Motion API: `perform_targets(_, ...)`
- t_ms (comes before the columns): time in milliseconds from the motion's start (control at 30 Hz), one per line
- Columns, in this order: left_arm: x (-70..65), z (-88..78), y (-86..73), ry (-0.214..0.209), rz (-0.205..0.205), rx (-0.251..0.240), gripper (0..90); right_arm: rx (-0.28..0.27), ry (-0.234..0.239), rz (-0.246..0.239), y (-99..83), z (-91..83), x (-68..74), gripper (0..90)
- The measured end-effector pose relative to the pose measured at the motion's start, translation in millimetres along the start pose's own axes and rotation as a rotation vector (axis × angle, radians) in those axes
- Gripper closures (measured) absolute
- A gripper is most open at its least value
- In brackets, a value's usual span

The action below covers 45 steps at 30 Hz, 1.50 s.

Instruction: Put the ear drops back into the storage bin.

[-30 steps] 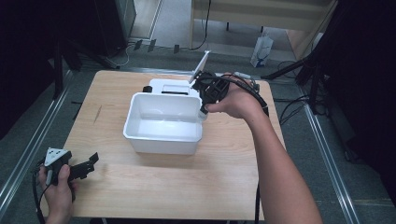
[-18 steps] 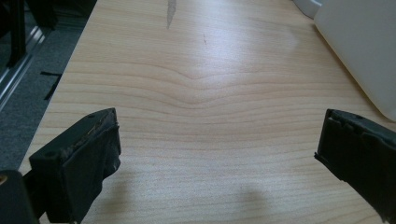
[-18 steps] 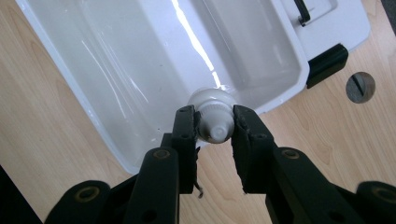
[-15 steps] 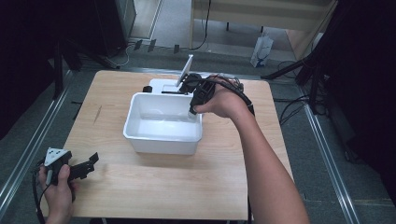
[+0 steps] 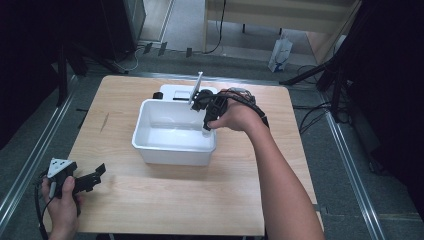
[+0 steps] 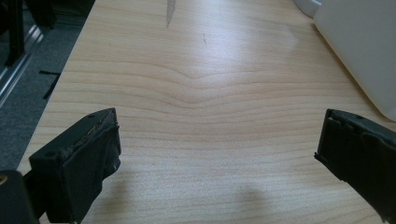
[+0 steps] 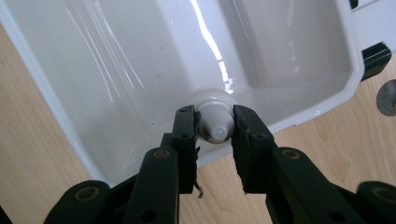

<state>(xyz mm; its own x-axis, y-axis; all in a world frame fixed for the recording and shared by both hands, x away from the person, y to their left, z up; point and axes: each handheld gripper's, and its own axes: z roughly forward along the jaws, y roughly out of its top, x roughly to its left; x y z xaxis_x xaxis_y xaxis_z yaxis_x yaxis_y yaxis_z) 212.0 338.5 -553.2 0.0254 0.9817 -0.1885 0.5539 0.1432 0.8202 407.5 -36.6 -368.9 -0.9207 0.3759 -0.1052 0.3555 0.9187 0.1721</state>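
Jaws of the right gripper [image 7: 214,122] clamp a white tube [image 7: 215,125] over the white tub [image 7: 70,126], left gripper [image 6: 219,154] wide.

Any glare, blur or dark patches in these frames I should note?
Right gripper view: a bright glare streak runs down the white tub; the tube cap in the right hand-held gripper is sharp. Left gripper view: soft sheen on the table, near jaws slightly blurred. High view: surroundings very dark.

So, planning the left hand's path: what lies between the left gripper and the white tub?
Bare wooden table; the high view shows nothing between the left gripper and the white tub.
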Motion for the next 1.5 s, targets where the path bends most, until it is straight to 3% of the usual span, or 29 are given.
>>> perform_targets(267, -0.1, 0.1, 0.0, 0.0, 0.0, 0.0, 0.4, 0.004, 0.005, -0.019, -3.5, 12.9, 0.0, 72.3)
perform_targets(367, 0.0, 0.2, 0.0, -0.001, 0.001, 0.0, 0.4, 0.011, 0.0, -0.063, -2.8, 20.7, 3.8, 72.3)
perform_targets(700, -0.1, 0.3, -0.1, -0.002, -0.003, 0.0, 0.3, 0.028, -0.002, -0.13, -2.3, 46.6, 5.1, 72.3)
perform_targets(1233, 0.3, 0.3, 0.0, -0.007, -0.004, 0.003, 0.4, 0.087, 0.001, -0.119, 3.5, 70.7, 3.3, 72.1)
perform_targets(1500, 0.4, 0.3, 0.1, -0.007, -0.002, 0.005, 0.4, 0.104, -0.002, -0.116, 6.5, 72.5, 4.9, 72.1)
